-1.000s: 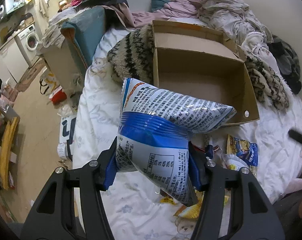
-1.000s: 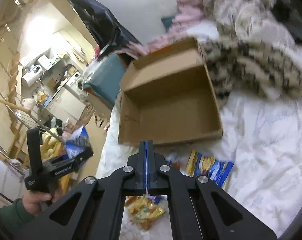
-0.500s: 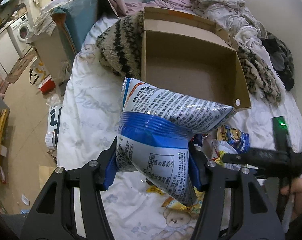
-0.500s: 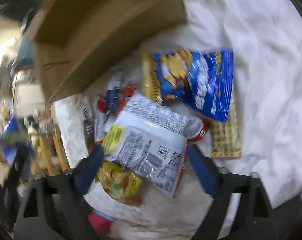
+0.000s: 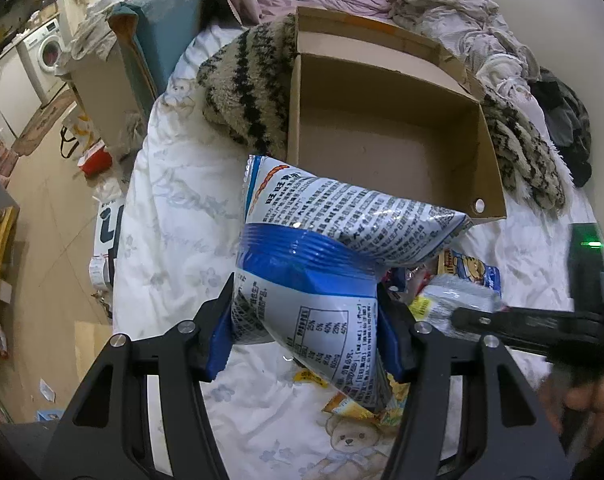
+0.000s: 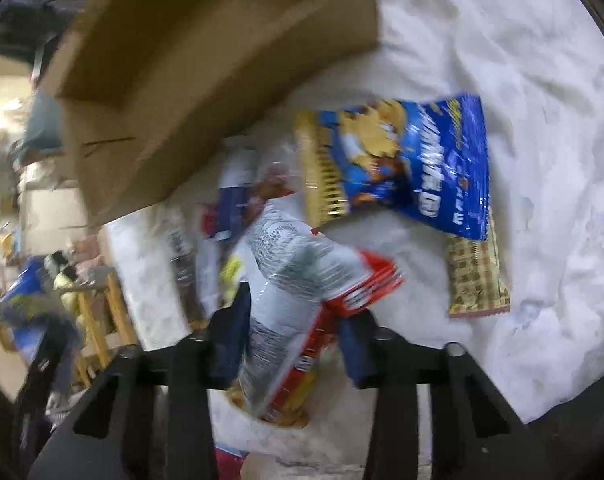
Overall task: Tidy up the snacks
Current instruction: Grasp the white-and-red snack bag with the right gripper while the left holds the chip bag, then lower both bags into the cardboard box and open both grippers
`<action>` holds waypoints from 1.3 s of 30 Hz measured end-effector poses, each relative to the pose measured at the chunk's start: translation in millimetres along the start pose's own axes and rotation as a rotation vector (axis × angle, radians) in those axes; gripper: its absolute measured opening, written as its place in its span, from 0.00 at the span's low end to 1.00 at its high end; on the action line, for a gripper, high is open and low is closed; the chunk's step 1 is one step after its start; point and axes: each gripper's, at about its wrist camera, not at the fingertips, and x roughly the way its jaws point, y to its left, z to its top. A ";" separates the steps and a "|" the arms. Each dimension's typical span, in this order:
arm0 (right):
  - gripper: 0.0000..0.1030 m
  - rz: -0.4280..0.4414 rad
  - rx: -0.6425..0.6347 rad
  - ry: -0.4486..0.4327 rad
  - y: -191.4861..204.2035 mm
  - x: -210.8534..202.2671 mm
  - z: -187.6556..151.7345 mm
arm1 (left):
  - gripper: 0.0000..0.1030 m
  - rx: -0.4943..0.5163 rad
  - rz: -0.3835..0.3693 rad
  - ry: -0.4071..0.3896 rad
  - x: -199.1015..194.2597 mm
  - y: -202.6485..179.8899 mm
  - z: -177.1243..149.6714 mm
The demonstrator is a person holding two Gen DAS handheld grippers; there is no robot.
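My left gripper [image 5: 304,320] is shut on a blue and white snack bag [image 5: 334,232] and holds it up in front of the open cardboard box [image 5: 382,152] on the bed. My right gripper [image 6: 294,336] is low over the snack pile. Its jaws are closing, and the pads squeeze a crumpled white and red snack bag [image 6: 294,264] between them. In the left wrist view that bag [image 5: 458,300] shows at the tip of the right gripper [image 5: 522,328]. A blue chip bag [image 6: 418,160] and a yellow patterned pack [image 6: 478,280] lie beside it, near the box [image 6: 206,80].
A striped fuzzy blanket [image 5: 246,84] wraps the box's left and right sides. Heaped clothes [image 5: 442,8] lie behind it. The bed's left edge drops to a cluttered floor [image 5: 42,200]. A person's hand [image 5: 582,400] holds the right gripper. More small packets [image 6: 230,192] lie in the pile.
My right gripper came down from above the box to the snack pile, spread wide around the white and red bag, then closed on it. My left gripper kept its bag almost still.
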 end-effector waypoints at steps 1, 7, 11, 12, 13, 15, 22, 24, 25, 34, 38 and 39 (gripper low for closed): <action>0.32 0.021 -0.018 -0.010 4.0 -6.2 1.0 | 0.54 0.005 0.006 -0.010 -2.0 -0.4 -0.1; 0.31 0.253 -0.080 -0.127 13.4 -62.9 -5.8 | 0.54 0.014 -0.008 -0.023 -7.7 -2.5 4.0; 0.31 0.293 -0.124 -0.199 12.4 -94.7 11.3 | 0.54 0.033 -0.011 -0.042 -11.8 -10.1 24.1; 0.31 0.300 -0.134 -0.222 13.7 -101.1 16.8 | 0.54 0.035 -0.008 -0.048 -11.7 -11.8 29.6; 0.30 0.303 -0.139 -0.233 15.0 -102.1 21.8 | 0.54 0.037 -0.008 -0.051 -9.7 -14.8 37.7; 0.31 0.304 -0.145 -0.255 19.6 -104.5 30.8 | 0.54 0.047 -0.006 -0.055 -4.8 -20.6 49.1; 0.30 0.249 -0.177 -0.284 23.0 -98.3 80.8 | 0.54 0.090 0.030 -0.082 29.3 -46.6 91.3; 0.30 0.227 -0.182 -0.280 25.5 -87.5 95.2 | 0.54 0.086 0.028 -0.076 42.6 -49.6 98.0; 0.30 0.219 -0.186 -0.279 26.0 -83.5 100.9 | 0.54 0.087 0.028 -0.077 48.1 -51.2 100.4; 0.31 0.134 -0.220 -0.276 17.6 -51.7 113.7 | 0.55 0.136 0.030 -0.112 81.2 -64.6 102.9; 0.31 0.127 -0.247 -0.271 23.7 -45.8 116.8 | 0.55 0.130 0.021 -0.100 87.2 -62.5 103.8; 0.31 0.126 -0.247 -0.272 25.0 -44.4 117.9 | 0.55 0.126 0.020 -0.096 88.1 -62.2 104.3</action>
